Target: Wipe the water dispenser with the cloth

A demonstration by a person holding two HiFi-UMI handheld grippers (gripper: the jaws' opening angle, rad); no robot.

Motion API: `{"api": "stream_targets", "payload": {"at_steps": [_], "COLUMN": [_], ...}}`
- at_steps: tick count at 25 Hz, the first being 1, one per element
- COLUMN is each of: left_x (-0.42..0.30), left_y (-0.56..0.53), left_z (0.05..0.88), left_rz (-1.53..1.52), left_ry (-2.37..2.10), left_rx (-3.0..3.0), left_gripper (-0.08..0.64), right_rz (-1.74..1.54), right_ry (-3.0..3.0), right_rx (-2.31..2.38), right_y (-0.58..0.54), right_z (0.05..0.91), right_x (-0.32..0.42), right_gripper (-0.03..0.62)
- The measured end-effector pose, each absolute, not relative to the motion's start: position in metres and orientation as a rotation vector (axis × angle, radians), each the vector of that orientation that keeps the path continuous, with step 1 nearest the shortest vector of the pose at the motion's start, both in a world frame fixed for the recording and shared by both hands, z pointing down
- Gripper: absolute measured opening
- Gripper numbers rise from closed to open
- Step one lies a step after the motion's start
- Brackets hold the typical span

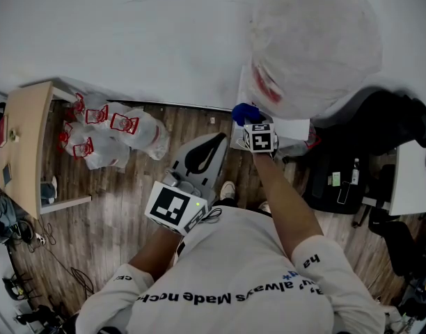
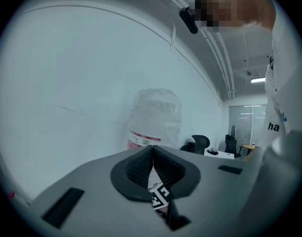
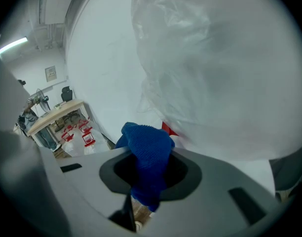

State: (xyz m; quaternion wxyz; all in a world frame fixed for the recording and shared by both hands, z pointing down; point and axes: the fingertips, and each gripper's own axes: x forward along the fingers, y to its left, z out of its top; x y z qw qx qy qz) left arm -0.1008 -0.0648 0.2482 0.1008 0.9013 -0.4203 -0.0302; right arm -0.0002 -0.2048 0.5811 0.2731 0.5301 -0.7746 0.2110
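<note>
A blue cloth (image 3: 147,154) is being gripped in the right claw (image 1: 246,125). Its bunched end is being held just beside the red label of the plastic-wrapped bottle (image 1: 310,44) on the water dispenser (image 1: 293,128), far right against the white wall. The left claw (image 2: 152,157) is being held nearer and further left, its 2 jaws being pressed together on nothing. Red-printed bags (image 1: 108,131) are lying on the floor at the left.
</note>
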Motion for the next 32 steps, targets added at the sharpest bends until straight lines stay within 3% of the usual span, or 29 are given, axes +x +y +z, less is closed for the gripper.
{"api": "stream_targets", "payload": {"at_steps": [32], "left_x": [-0.097], "left_y": [-0.051], "left_z": [0.241], "left_rz": [-0.12], "left_ry": [-1.225], "left_rx": [2.678], "left_gripper": [0.02], "right_rz": [0.636], "right_ry": [-2.131], "right_rx": [1.445], "right_y": [-0.168], "right_z": [0.576], "right_x": [-0.004], "right_gripper": [0.098]}}
